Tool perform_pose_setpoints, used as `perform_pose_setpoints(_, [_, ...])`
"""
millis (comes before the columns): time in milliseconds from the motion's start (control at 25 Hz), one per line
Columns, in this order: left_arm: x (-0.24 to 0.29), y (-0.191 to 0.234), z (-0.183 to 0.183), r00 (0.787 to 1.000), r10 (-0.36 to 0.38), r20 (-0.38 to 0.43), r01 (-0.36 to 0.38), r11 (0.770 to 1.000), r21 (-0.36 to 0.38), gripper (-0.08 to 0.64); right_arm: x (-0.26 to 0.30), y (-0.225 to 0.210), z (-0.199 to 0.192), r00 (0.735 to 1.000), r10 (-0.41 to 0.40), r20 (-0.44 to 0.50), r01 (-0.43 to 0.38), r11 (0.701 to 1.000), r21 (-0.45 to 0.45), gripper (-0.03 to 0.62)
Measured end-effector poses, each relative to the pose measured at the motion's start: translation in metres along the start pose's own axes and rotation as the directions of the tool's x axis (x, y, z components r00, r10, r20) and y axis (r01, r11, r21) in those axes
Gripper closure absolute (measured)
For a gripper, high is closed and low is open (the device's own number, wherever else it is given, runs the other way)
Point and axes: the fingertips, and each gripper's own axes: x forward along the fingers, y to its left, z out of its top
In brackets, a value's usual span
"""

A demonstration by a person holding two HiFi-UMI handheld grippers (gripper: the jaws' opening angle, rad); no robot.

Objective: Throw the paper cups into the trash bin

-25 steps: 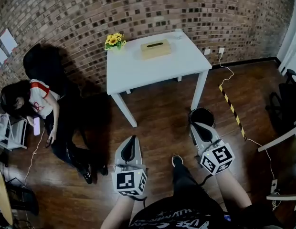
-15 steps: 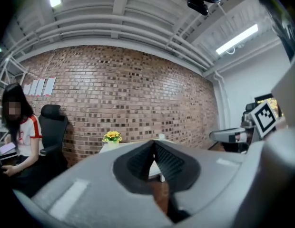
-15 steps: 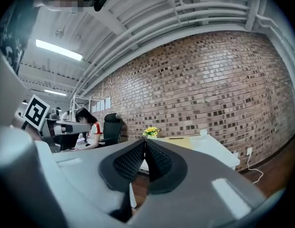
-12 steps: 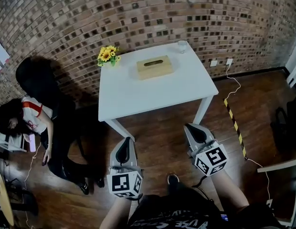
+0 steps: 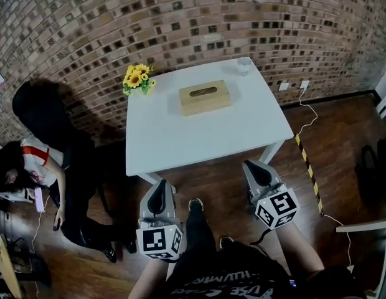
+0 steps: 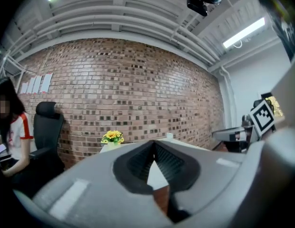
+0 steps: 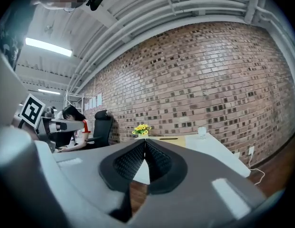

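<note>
A small pale cup [image 5: 244, 65] stands at the far right corner of the white table [image 5: 199, 139]; the right gripper view shows this cup [image 7: 201, 132] too. My left gripper [image 5: 159, 190] is held level in front of the table's near left leg, shut and empty. My right gripper [image 5: 256, 168] is level by the near right leg, its jaws also closed on nothing. In the gripper views the left gripper [image 6: 153, 145] and the right gripper [image 7: 145, 144] both point at the table. No trash bin shows in any view.
A tan tissue box [image 5: 204, 97] and a pot of yellow flowers [image 5: 137, 76] sit on the table against the brick wall. A seated person [image 5: 31, 167] and a black chair [image 5: 37, 108] are at the left. A cable and striped tape [image 5: 307, 161] run over the floor at the right.
Both grippers and the head camera have moved forward to the table, which now looms nearer. The black bin seen beside the right gripper a second ago has gone out of view.
</note>
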Motion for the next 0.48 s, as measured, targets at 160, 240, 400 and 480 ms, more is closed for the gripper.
perform_pose_setpoints(160, [0.052, 0.023, -0.007, 0.999, -0.046, 0.018, 0.046, 0.999, 0.002, 0.555, 0.039, -0.029, 0.011, 0.995, -0.075, 0.057, 0.075, 0.997, 0.010, 0.584])
perform_pose_setpoints(240, [0.086, 0.036, -0.004, 0.997, -0.079, 0.024, 0.079, 0.997, 0.000, 0.555, 0.064, -0.047, 0.019, 0.989, -0.128, 0.078, 0.127, 0.992, 0.009, 0.584])
perform_pose_setpoints(400, [0.154, 0.061, 0.019, 0.987, -0.151, 0.056, 0.151, 0.989, 0.011, 0.555, 0.121, -0.069, 0.045, 0.976, -0.189, 0.112, 0.197, 0.978, -0.062, 0.584])
perform_pose_setpoints(480, [0.181, 0.074, 0.027, 0.983, -0.170, 0.063, 0.170, 0.985, -0.002, 0.555, 0.143, -0.081, 0.047, 0.972, -0.224, 0.076, 0.229, 0.971, -0.062, 0.584])
